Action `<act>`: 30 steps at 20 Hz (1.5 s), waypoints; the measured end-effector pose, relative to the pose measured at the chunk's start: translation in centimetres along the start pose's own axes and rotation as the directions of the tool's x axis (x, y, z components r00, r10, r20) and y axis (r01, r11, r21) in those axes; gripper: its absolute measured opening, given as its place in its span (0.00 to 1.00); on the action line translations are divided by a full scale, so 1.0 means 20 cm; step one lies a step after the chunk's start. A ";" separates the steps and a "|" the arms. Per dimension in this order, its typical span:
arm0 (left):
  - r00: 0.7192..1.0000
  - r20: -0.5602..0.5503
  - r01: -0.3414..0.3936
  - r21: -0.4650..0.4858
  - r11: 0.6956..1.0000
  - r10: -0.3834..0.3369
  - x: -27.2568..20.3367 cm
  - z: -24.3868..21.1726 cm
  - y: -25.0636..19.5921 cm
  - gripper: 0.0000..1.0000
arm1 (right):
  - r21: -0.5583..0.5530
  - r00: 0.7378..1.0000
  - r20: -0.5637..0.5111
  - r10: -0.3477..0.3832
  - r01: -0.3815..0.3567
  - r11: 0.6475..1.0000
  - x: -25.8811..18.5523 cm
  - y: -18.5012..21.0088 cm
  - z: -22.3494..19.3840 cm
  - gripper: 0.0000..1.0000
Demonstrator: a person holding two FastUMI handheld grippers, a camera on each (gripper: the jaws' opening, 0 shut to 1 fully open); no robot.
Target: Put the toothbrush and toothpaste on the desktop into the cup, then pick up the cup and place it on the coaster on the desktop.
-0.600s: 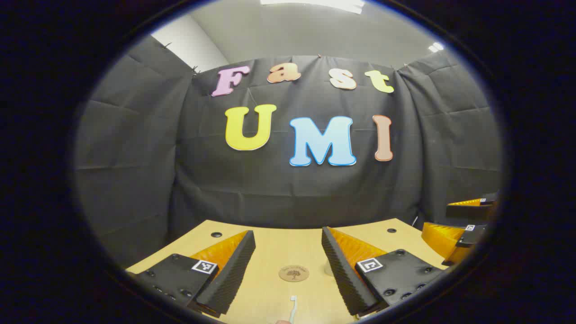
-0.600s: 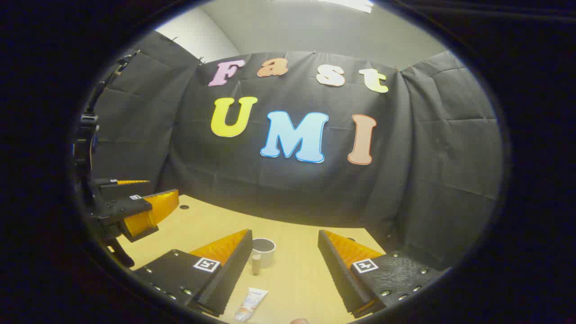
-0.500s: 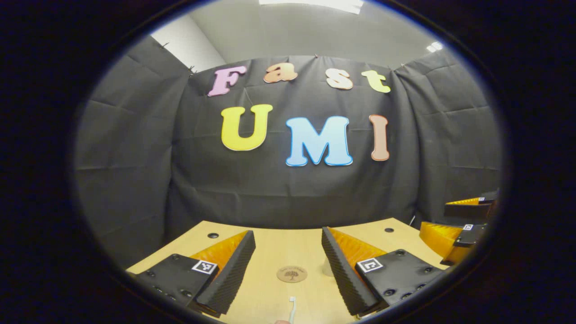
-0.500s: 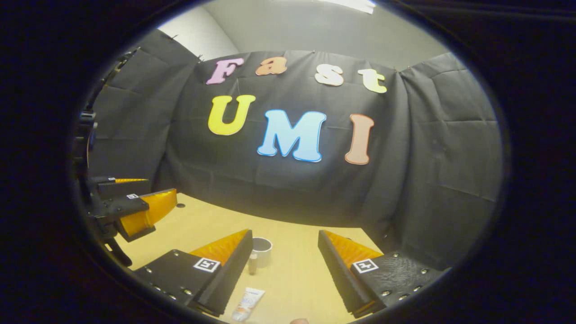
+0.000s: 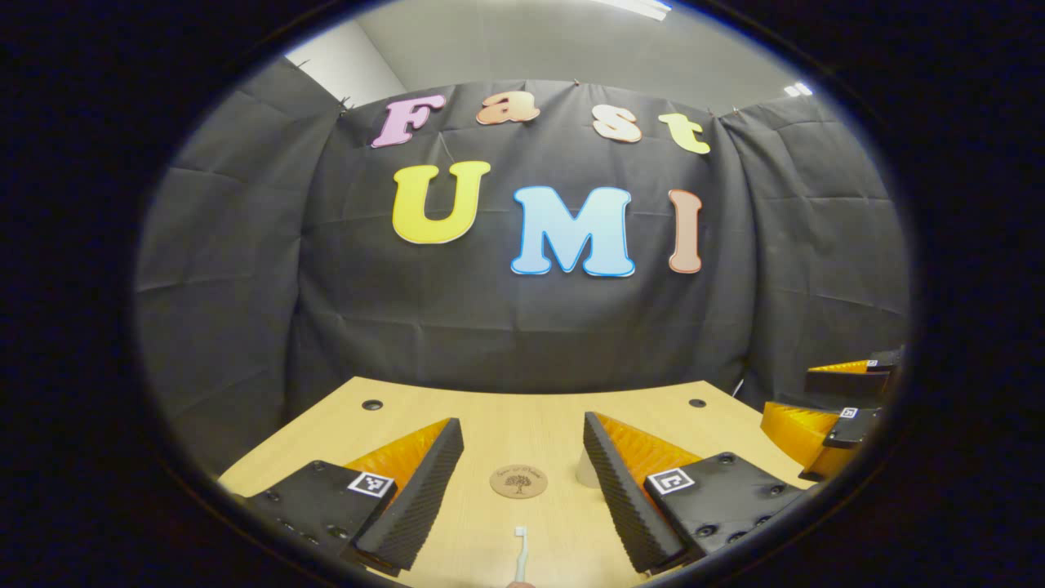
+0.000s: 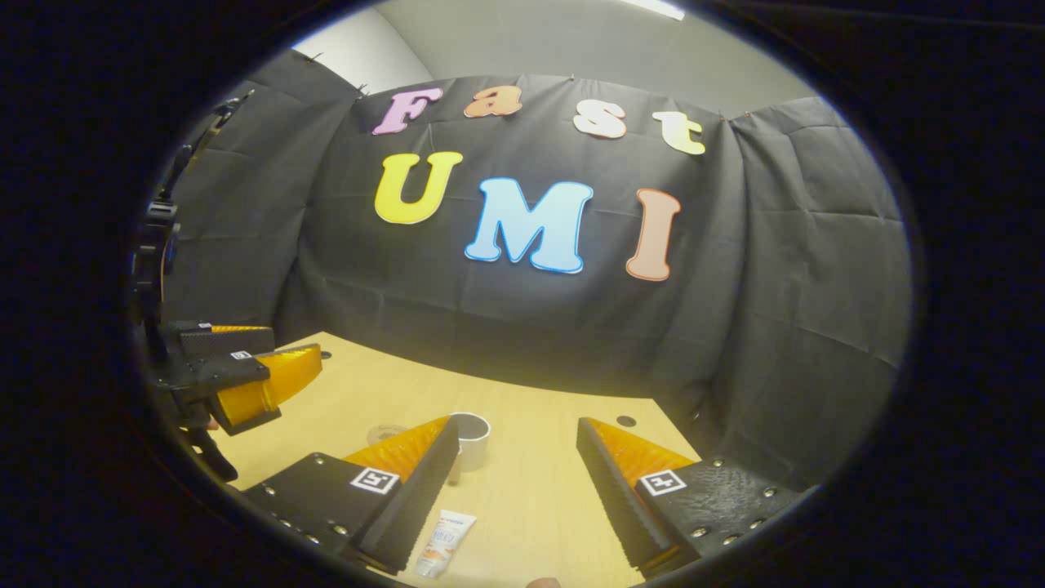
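Basically both grippers hang released over the counter [image 5: 490, 416]: toothbrush [image 5: 519, 549] near the coaster [image 5: 518, 481], toothpaste [image 6: 441, 549] before the cup [image 6: 473, 437], ready to grab.

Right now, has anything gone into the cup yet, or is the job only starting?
Only starting. Done: nothing; the cup looks empty and stands on the bare desktop, apart from the coaster. In hand: nothing; the left gripper hangs open over the toothbrush, and the right gripper hangs open above the toothpaste. Left: both go in the cup, then the cup goes on the coaster.
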State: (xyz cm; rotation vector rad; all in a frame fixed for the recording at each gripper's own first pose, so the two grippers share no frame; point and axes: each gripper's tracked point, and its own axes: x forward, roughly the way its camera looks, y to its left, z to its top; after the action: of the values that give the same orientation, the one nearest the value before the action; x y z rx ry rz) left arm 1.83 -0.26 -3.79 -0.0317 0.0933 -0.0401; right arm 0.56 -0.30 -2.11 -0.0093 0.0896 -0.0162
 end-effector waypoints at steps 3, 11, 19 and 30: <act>1.000 -0.027 0.006 0.027 1.000 -0.005 0.02 -0.04 -0.01 0.96 | 0.041 1.000 -0.027 0.002 -0.001 0.999 0.01 0.01 -0.03 0.92; 0.988 -0.149 0.051 0.019 0.999 -0.047 0.08 -0.21 -0.05 0.98 | 0.063 0.985 -0.164 0.062 -0.052 0.997 0.08 0.09 -0.20 0.92; 0.902 -0.422 0.052 -0.093 0.994 -0.087 0.16 -0.64 -0.06 0.97 | 0.171 0.897 -0.410 0.166 -0.104 0.980 0.14 0.24 -0.47 0.92; 0.666 -0.735 0.057 -0.121 0.991 -0.128 0.07 -1.09 -0.06 0.99 | 0.213 0.742 -0.634 0.219 -0.105 0.971 0.18 0.34 -0.77 0.93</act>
State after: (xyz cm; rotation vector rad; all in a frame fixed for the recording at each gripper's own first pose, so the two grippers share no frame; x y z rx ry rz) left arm 1.16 -2.22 -25.53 -0.1092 0.9298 -0.1525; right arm 2.92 6.32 -17.74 0.1735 0.8023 0.1530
